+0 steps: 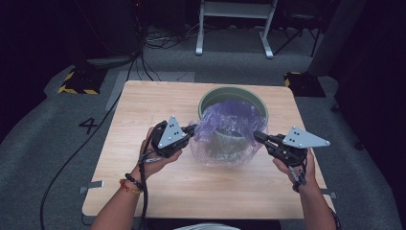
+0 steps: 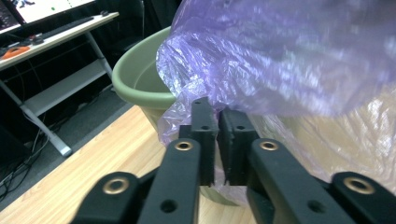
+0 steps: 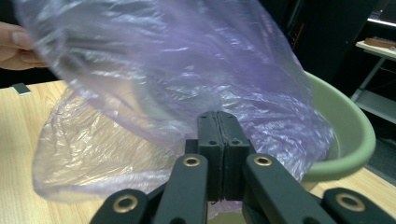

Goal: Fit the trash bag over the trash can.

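A thin purple bag (image 1: pixel 225 132) is hanging stretched between the two grippers above the wooden table (image 1: pixel 143 191), its far part draping over the near rim of a green bin (image 1: pixel 233 96) that is standing on the table's far half. The left gripper (image 1: pixel 193 129) is pinching the bag's left edge, its jaws closed on the film; in the left gripper view a fold of plastic (image 2: pixel 217 112) is sitting between the pads. The right gripper (image 1: pixel 256 136) is clamping the bag's right edge with its jaws pressed together, the film (image 3: pixel 187 70) billowing just beyond them. Both hands are holding the grippers roughly level, facing each other across the bag.
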Demonstrator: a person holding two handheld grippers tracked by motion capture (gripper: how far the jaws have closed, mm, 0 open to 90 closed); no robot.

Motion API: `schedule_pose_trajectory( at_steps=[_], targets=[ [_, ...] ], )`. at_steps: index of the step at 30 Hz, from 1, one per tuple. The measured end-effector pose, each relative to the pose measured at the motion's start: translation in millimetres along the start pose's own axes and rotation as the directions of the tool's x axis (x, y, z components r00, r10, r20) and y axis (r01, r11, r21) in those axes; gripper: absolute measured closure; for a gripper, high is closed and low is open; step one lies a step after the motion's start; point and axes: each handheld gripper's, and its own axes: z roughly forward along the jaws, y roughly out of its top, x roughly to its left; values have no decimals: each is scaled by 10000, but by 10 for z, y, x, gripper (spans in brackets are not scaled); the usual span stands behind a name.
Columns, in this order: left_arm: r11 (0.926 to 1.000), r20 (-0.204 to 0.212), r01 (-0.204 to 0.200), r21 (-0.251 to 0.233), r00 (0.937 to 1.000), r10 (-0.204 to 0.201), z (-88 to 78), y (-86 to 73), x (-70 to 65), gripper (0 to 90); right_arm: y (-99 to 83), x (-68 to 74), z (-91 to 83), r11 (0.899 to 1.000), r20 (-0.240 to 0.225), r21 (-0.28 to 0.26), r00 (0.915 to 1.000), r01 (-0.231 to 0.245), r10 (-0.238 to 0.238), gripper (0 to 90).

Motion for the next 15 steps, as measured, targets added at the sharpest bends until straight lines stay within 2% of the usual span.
schedule_pose_trajectory(
  at_steps=[3, 4, 5, 10, 14, 15],
  targets=[
    [10000, 28, -19, -31, 10000, 19, 38, 11, -12, 898, -33, -1, -11, 10000, 6, -17, 10000, 89, -89, 822],
    [10000, 58, -67, 17, 10000, 67, 55, 16, -26, 899, -46, 7, -17, 9998, 5, -45, 9998, 213, -213, 712],
    [10000, 58, -67, 17, 10000, 67, 55, 16, -26, 899, -46, 7, -17, 9998, 5, -45, 9998, 213, -213, 712],
    [9999, 203, -147, -28, 9997, 147, 81, 26, -64, 900, -31, 86, -39, 9969, 104, -44, 9969, 784, -784, 499],
    [9997, 243, -234, 24, 9994, 234, 91, 36, -75, 900, -16, 163, -72, 9947, 122, -308, 9951, 982, -978, 321],
    [9998, 262, -217, 19, 9994, 217, 93, 40, -82, 900, -16, 163, -72, 9947, 122, -308, 9951, 982, -978, 321]
  ],
)
